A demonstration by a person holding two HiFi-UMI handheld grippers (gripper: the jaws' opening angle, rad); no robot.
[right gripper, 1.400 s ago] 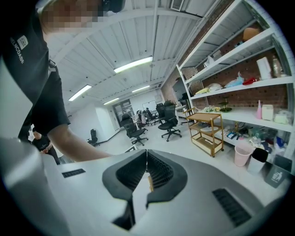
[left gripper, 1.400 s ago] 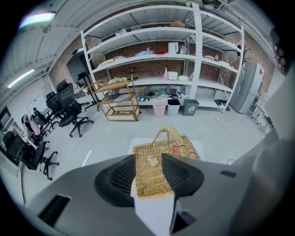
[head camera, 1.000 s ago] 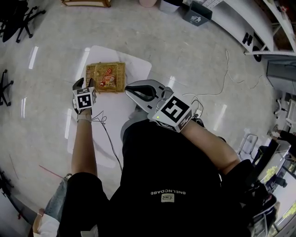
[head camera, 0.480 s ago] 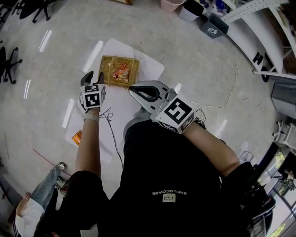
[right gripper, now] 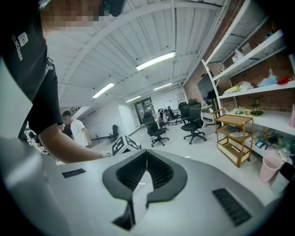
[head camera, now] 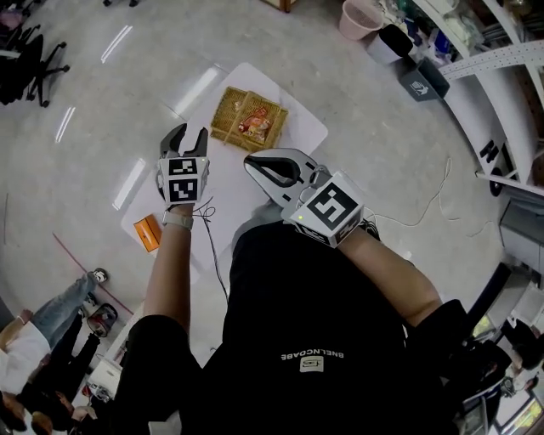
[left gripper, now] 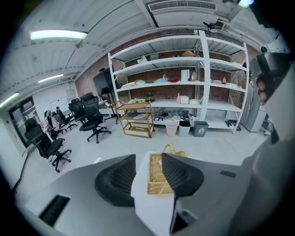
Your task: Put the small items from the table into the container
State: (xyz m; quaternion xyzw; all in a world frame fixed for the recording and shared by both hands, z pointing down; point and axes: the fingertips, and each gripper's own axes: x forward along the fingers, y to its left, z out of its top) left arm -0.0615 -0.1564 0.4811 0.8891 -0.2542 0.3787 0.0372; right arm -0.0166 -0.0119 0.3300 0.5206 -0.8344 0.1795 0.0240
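Note:
A woven basket (head camera: pixel 249 119) with a red-and-orange packet inside stands at the far end of the white table (head camera: pixel 223 195). A small orange item (head camera: pixel 148 233) lies near the table's left edge. My left gripper (head camera: pixel 184 136) hovers open and empty above the table, just left of and nearer than the basket. Between its jaws (left gripper: pixel 148 157) the left gripper view shows the table and basket (left gripper: pixel 157 177) below. My right gripper (head camera: pixel 253 164) is held over the table's near side, shut with nothing in it; its tips meet (right gripper: pixel 146 153).
A pink bin (head camera: pixel 359 17) and grey bins (head camera: pixel 416 81) stand on the floor beyond the table, with shelves (head camera: pixel 501 51) at the right. Office chairs (head camera: pixel 30 64) stand at the far left. People (head camera: pixel 38 348) are at the lower left. A cable (head camera: pixel 429 208) trails on the floor.
My left gripper has risen and come away from the basket's left side, still open. The right gripper shifted slightly and stays shut. The orange item has come into view.

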